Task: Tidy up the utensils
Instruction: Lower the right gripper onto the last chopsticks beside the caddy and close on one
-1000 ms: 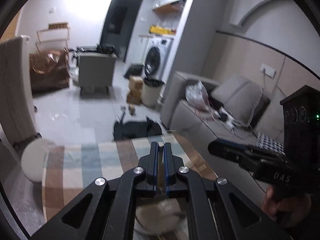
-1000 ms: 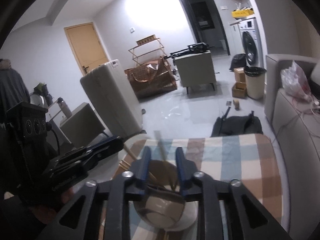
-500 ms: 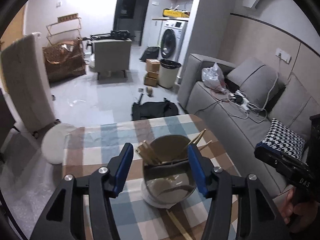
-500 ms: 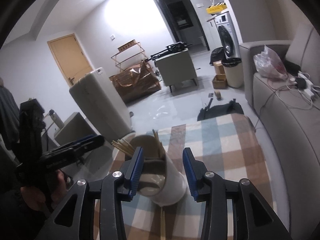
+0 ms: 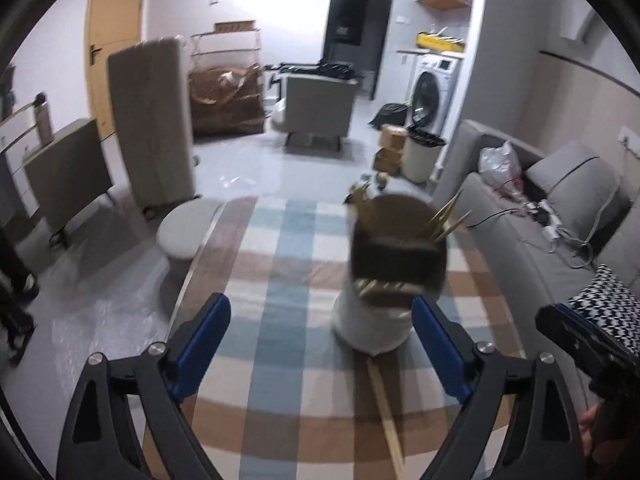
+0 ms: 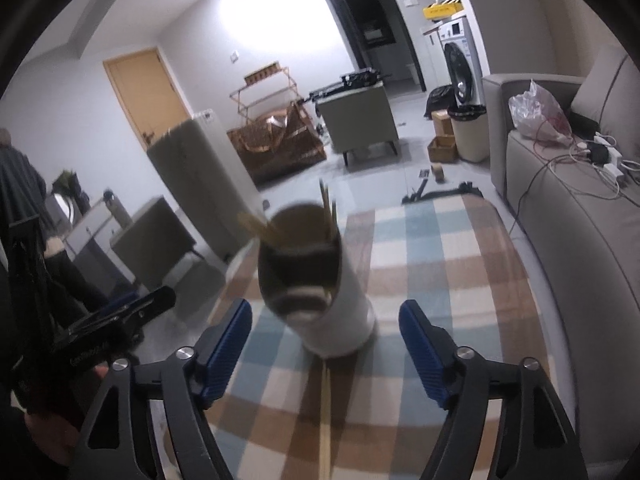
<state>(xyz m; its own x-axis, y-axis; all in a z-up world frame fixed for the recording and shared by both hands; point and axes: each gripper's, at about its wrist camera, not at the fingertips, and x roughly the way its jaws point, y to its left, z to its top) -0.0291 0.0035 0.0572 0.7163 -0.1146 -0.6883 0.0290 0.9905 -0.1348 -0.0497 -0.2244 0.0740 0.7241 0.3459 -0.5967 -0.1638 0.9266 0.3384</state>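
In the left wrist view, a yellow wooden door [image 5: 114,40] stood at the far left, then a tall padded panel [image 5: 154,124] on small wheels and a round white stool [image 5: 186,230] on the pale glossy floor. The bench [image 5: 280,300] was covered by a checked cloth in brown, blue and cream squares, soft and matte. Above it the left claw [image 5: 320,350] had its blue ribbed fingers [image 5: 204,336] spread wide and was opening more; the fingers touched nothing. A white cylindrical holder [image 5: 380,320] stood upright on the cloth, ahead of the claw and toward its right finger, with thin wooden chopsticks [image 5: 446,218] leaning out of its dark mouth. One more chopstick [image 5: 386,404] lay flat on the cloth, just in front of the holder. Further right were a washing machine [image 5: 430,92] and a grey fabric sofa [image 5: 560,216] with cables on it. In the right wrist view, the right claw [image 6: 326,342] was also opening, with the holder [image 6: 332,320] ahead of its fingers and untouched; the picture was blurred there.
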